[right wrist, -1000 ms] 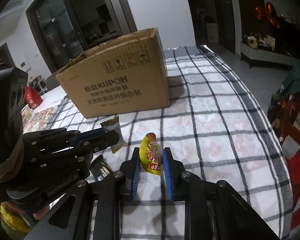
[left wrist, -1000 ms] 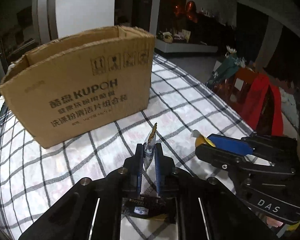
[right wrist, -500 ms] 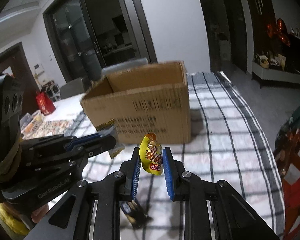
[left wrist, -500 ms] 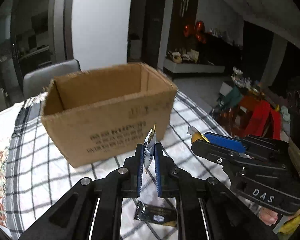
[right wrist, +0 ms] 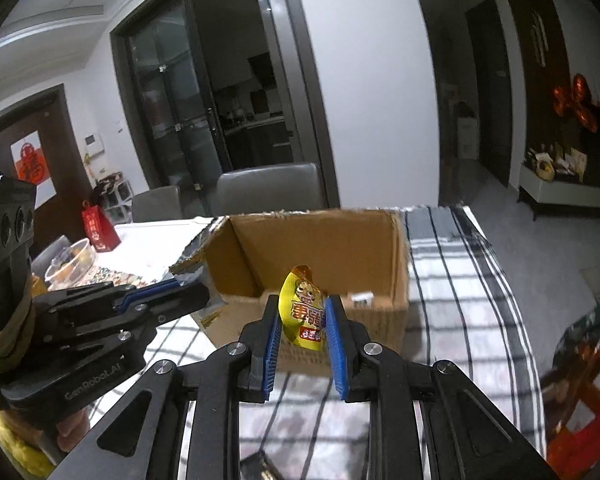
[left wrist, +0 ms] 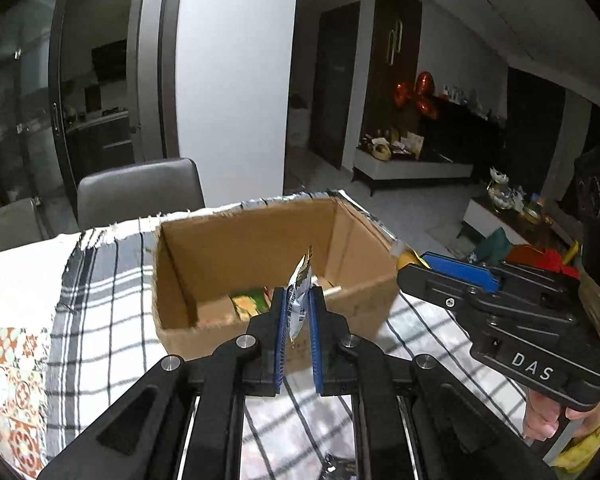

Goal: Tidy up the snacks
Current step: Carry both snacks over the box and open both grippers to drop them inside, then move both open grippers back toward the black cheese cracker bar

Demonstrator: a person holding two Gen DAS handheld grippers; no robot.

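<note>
An open cardboard box [left wrist: 340, 304] [right wrist: 396, 312] stands on a checked tablecloth, with a few snack packets lying inside [left wrist: 250, 304]. My left gripper [left wrist: 297, 300] is shut on a thin silver snack packet [left wrist: 298, 300], held upright just in front of the box's near wall. My right gripper [right wrist: 303, 308] is shut on a yellow snack packet [right wrist: 304, 312], also raised before the box. Each gripper shows in the other's view: the right one [left wrist: 414, 266] at the box's right corner, the left one [right wrist: 196, 286] at its left corner.
A dark packet [left wrist: 340, 468] [right wrist: 260, 464] lies on the cloth [left wrist: 100, 320] below the grippers. Grey chairs [left wrist: 140, 192] stand behind the table. A red bag [right wrist: 98, 228] and a clear bowl [right wrist: 66, 260] sit at the far left. A red-draped chair [right wrist: 580, 400] is on the right.
Both grippers have risen with their packets and now look down into the box from above its near wall; earlier only the box's printed front showed. Neither grip has altered.
</note>
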